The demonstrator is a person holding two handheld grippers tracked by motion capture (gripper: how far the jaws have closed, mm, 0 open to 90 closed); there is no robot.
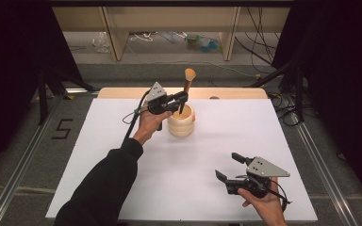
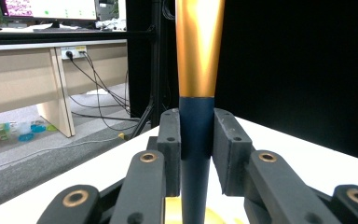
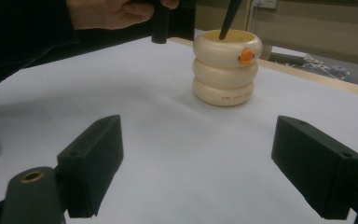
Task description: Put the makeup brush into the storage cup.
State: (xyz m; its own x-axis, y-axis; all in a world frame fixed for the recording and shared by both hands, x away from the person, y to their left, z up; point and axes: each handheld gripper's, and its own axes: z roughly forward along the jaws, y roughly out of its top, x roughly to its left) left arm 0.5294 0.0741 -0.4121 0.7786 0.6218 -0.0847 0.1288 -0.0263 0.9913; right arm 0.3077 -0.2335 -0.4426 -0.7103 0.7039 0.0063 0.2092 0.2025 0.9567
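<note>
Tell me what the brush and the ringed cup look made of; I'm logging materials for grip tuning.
Brush: dark glossy handle, likely painted wood or plastic; gold ferrule with a metallic sheen. Cup: cream, smooth and softly glossy, probably ceramic or plastic, with an orange duck-bill mark.

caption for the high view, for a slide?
Left gripper holds a makeup brush upright in a cream ringed holder; right gripper rests open on the white table.
</note>
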